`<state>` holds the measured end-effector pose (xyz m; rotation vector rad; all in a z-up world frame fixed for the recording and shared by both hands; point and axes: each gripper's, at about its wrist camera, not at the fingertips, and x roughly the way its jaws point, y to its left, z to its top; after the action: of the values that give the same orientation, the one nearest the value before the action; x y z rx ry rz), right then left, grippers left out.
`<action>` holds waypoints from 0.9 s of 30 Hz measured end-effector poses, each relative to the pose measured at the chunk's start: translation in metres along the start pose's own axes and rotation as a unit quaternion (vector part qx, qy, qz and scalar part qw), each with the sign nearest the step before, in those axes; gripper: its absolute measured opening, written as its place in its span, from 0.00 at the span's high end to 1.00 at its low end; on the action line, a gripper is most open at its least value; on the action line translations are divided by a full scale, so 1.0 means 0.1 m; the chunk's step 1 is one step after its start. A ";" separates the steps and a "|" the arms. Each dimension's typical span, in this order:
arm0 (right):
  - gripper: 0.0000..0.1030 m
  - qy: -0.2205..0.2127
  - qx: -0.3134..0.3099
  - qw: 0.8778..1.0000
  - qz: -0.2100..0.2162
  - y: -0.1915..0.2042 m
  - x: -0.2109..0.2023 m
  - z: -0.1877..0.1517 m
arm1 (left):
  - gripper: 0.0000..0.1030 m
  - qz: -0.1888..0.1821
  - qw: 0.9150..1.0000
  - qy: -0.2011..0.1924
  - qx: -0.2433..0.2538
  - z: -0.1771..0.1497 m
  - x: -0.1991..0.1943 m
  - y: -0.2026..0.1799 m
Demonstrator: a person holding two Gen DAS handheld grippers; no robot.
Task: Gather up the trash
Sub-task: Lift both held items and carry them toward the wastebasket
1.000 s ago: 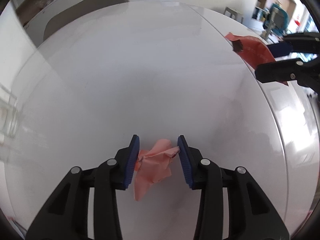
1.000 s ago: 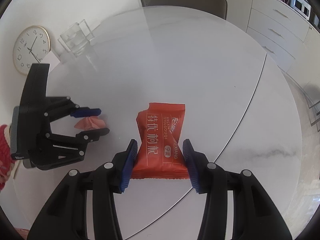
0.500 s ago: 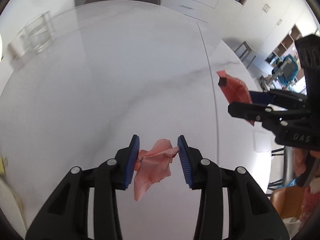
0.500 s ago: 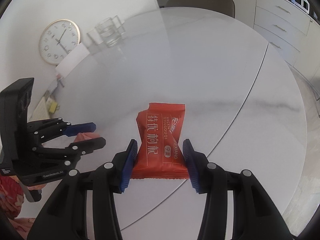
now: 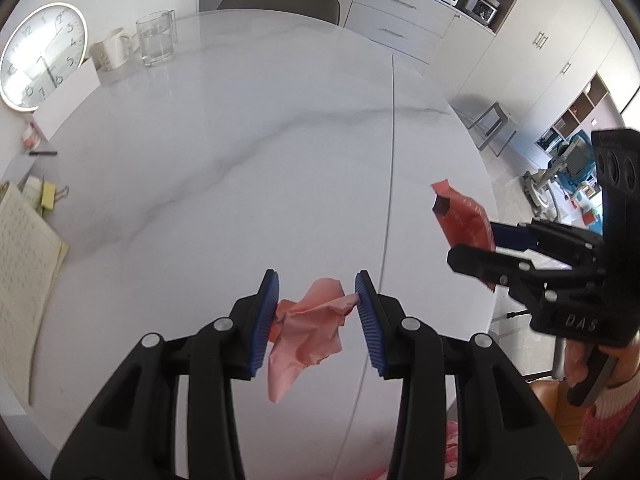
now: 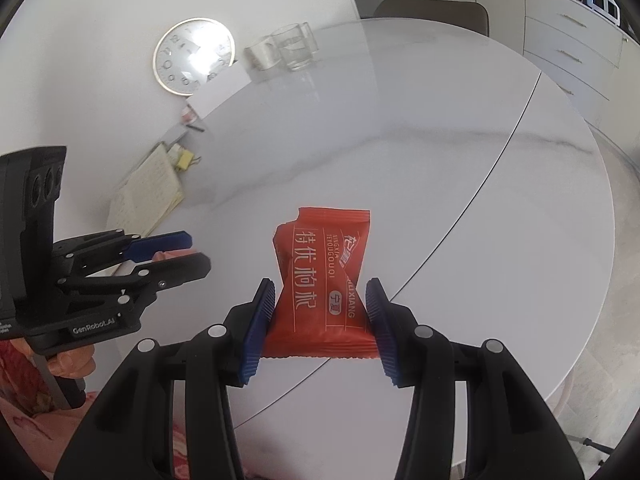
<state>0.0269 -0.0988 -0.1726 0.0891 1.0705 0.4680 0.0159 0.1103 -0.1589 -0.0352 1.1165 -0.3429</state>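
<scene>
Gripping crumpled pink paper [image 5: 310, 328] in the left claw [image 5: 318, 312] and a red wrapper [image 6: 324, 292] in the right claw [image 6: 322, 320]; keep both clamped until reaching a bin, probably off-frame.

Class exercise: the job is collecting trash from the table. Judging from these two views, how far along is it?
Done: both pieces of trash are picked up and lifted off the table. In hand: the left hand-held gripper grips a crumpled pink paper; the right hand-held gripper grips a red wrapper. Left: dropping both into a bin, which neither view shows. No other loose trash is visible on the tabletop.
</scene>
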 end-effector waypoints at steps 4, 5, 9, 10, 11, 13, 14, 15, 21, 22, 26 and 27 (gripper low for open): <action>0.53 -0.003 -0.002 1.000 0.006 0.14 -0.11 -0.19 | 0.62 -0.003 1.000 -0.005 0.007 -0.11 -0.08 -0.10; 0.53 -0.004 -0.004 1.000 0.006 0.17 -0.14 -0.23 | 0.62 -0.004 1.000 -0.006 0.011 -0.12 -0.10 -0.12; 0.53 -0.009 -0.005 1.000 0.004 0.20 -0.22 -0.32 | 0.62 -0.010 1.000 -0.009 0.021 -0.17 -0.14 -0.24; 0.53 -0.012 -0.003 1.000 0.003 0.18 -0.25 -0.34 | 0.62 -0.009 1.000 -0.008 0.025 -0.19 -0.15 -0.28; 0.53 -0.015 0.001 1.000 0.000 0.16 -0.29 -0.37 | 0.62 -0.007 1.000 -0.008 0.029 -0.20 -0.15 -0.31; 0.53 -0.019 0.009 1.000 -0.005 0.07 -0.34 -0.41 | 0.62 -0.010 0.999 -0.004 0.035 -0.24 -0.16 -0.41; 0.53 -0.022 0.013 1.000 -0.008 0.03 -0.37 -0.45 | 0.62 -0.013 0.999 -0.002 0.038 -0.24 -0.15 -0.45; 0.53 -0.024 0.020 0.999 -0.011 -0.05 -0.43 -0.50 | 0.62 -0.014 0.999 -0.001 0.042 -0.25 -0.13 -0.54; 0.53 -0.033 0.059 0.997 -0.038 -0.56 -0.67 -0.80 | 0.62 -0.025 0.997 0.006 0.069 -0.26 0.04 -1.11; 0.53 -0.035 0.071 0.996 -0.042 -0.71 -0.73 -0.88 | 0.62 -0.029 0.997 0.009 0.072 -0.26 0.07 -1.23; 0.53 -0.040 0.106 0.991 -0.069 -1.24 -0.93 -1.14 | 0.62 -0.041 0.994 0.021 0.097 -0.28 0.25 -1.74; 0.53 -0.039 0.113 0.990 -0.074 -1.34 -0.95 -1.18 | 0.62 -0.045 0.993 0.024 0.102 -0.29 0.28 -1.85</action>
<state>-0.0685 -0.2766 -0.1914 0.2238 1.0411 0.2062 -0.0449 -0.0690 -0.1598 0.1046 1.1252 -0.5389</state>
